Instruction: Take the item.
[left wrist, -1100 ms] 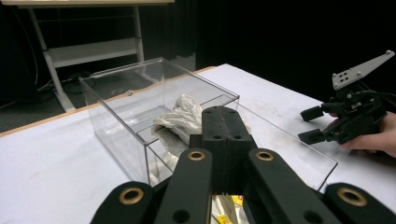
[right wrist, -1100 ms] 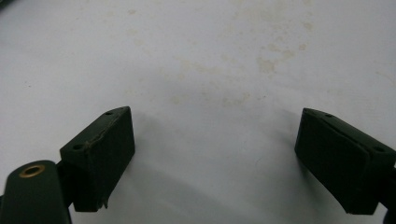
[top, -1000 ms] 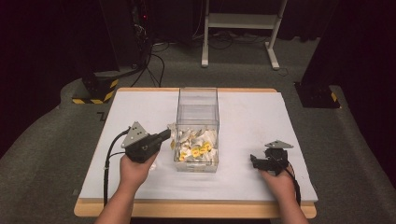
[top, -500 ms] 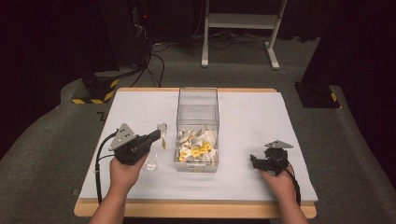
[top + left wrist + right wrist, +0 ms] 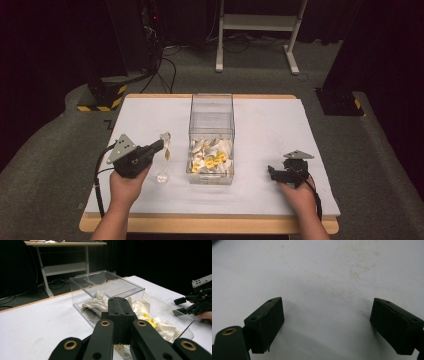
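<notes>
My left gripper (image 5: pixel 161 145) is shut on a small white packet (image 5: pixel 165 142) with a yellow bit hanging from it, held above the table just left of the clear plastic box (image 5: pixel 212 117). In the left gripper view its jaws (image 5: pixel 119 302) are pressed together, and a scrap of the packet (image 5: pixel 120 349) shows beneath them. The box (image 5: pixel 107 286) holds several more white and yellow packets (image 5: pixel 210 157) at its near end. My right gripper (image 5: pixel 273 172) rests low on the table right of the box, open, with bare white table (image 5: pixel 324 290) between its jaws (image 5: pixel 327 325).
A pale see-through piece (image 5: pixel 161 175) lies on the white table cover (image 5: pixel 270 125) below the held packet; whether it is attached I cannot tell. The right gripper (image 5: pixel 178 306) shows beyond the box. Beyond the far edge stand a table frame (image 5: pixel 255 30) and cables on dark floor.
My left gripper has drawn back leftward from the box with the packet in its jaws. The right gripper has stayed put.
</notes>
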